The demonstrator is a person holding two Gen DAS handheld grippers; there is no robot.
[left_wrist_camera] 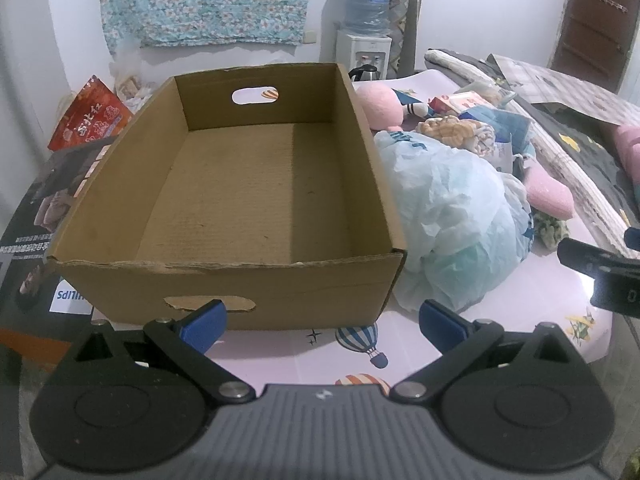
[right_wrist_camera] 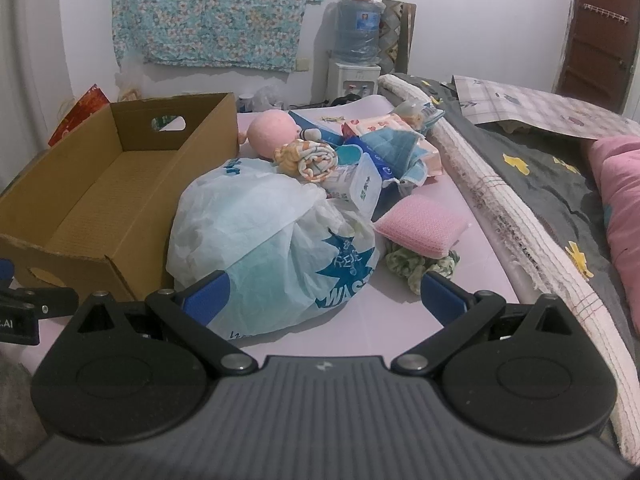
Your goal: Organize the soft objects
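Cardboard box (left_wrist_camera: 248,184) sits dead ahead of my left tongs (left_wrist_camera: 322,322), near wall just past the fingertips, nothing inside, bare corrugated floor, handle cutouts in both end walls. From my right tongs (right_wrist_camera: 324,298) the same box is forward-left, long side touching the stuffed plastic bag (right_wrist_camera: 264,236). That bag sits right in front of the right tongs, its near edge between the two blue fingertips (right_wrist_camera: 208,296) but not pinched; what's inside it I can't tell. Behind the bag, further ahead: rolled patterned cloth (right_wrist_camera: 310,158) on top, pink plush ball (right_wrist_camera: 272,134) beyond it, blue-and-white packets (right_wrist_camera: 362,184) to the right. Pink sponge (right_wrist_camera: 422,226) forward-right of the right tongs, lying on a crumpled green cloth (right_wrist_camera: 404,264). All of it rests on the pink tabletop (right_wrist_camera: 400,320). Both tongs spread wide and carrying nothing. Left tongs held low and level, squared to the box's near wall; right tongs held low and level, aimed at the bag. Each one's tip shows at the edge of the other's view, so they're side by side.
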